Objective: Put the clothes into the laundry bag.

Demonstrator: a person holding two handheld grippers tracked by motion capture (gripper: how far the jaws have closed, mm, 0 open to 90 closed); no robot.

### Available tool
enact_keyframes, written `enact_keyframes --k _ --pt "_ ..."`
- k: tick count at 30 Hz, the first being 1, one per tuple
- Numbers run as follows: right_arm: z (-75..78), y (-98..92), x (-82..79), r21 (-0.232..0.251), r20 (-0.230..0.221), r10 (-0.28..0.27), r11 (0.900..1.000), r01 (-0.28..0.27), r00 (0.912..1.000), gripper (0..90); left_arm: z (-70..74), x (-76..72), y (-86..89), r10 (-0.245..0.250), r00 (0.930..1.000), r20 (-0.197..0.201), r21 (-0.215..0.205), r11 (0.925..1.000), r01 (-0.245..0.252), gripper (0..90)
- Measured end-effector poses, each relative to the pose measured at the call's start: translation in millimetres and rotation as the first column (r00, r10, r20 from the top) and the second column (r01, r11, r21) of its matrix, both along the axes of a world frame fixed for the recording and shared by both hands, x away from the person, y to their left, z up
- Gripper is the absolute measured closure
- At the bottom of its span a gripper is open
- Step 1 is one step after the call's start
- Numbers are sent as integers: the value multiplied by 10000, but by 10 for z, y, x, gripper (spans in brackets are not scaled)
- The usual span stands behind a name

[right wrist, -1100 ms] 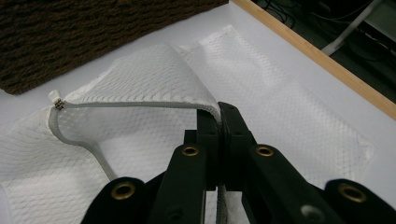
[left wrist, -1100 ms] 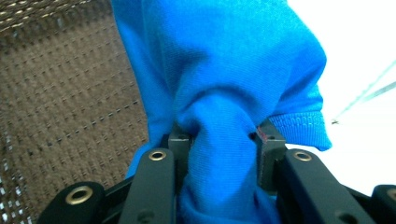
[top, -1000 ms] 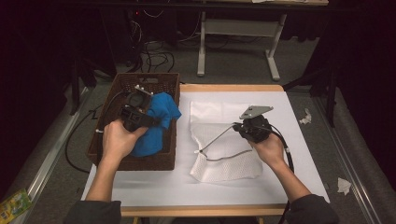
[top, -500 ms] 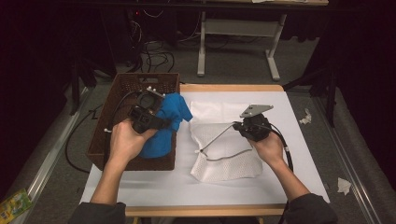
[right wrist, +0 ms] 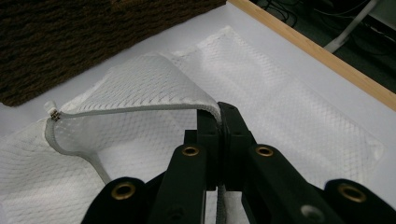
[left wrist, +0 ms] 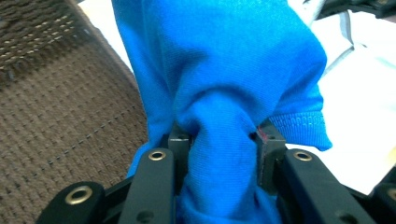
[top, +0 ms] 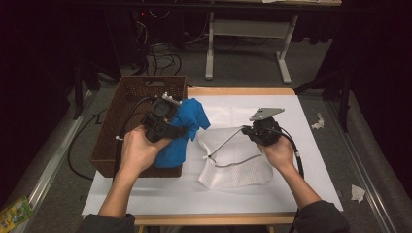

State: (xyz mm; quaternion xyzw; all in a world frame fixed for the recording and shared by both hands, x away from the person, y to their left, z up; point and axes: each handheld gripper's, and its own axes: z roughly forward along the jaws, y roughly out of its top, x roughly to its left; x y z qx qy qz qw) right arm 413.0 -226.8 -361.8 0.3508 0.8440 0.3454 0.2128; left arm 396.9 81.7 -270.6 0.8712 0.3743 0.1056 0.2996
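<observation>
two grippers busy, left gripper [top: 180, 127] clamping blue cloth [top: 187, 127] hanging lengthwise down, right gripper [top: 247, 130] pinching mesh bag [top: 233, 170] rim

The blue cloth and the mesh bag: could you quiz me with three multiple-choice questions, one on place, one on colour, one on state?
1. Where does the basket stand?
A. At the table's left edge
B. On the floor
C. On the mesh bag

2. What colour is the mesh bag?
A. Red
B. White
C. Black

3. How is the blue cloth held?
A. Lying loose on the table
B. Draped over the right gripper
C. Clamped in the left gripper

Answers: 1 A, the high view shows it there. 2 B, white netting with a grey zip, its edge pinched by the right gripper. 3 C, both jaws press into the bunched fabric.
</observation>
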Motion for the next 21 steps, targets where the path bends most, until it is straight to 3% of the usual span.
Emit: enact_keyframes --k 13,21 --pt "-11 -8 14 115 2 -11 9999 11 10000 894 -8 -163 -220 -764 9969 163 47 9971 763 670" --pt "-20 -10 28 171 -69 -69 9998 70 10000 894 -77 -220 -352 -1208 9927 48 38 9927 1208 670"
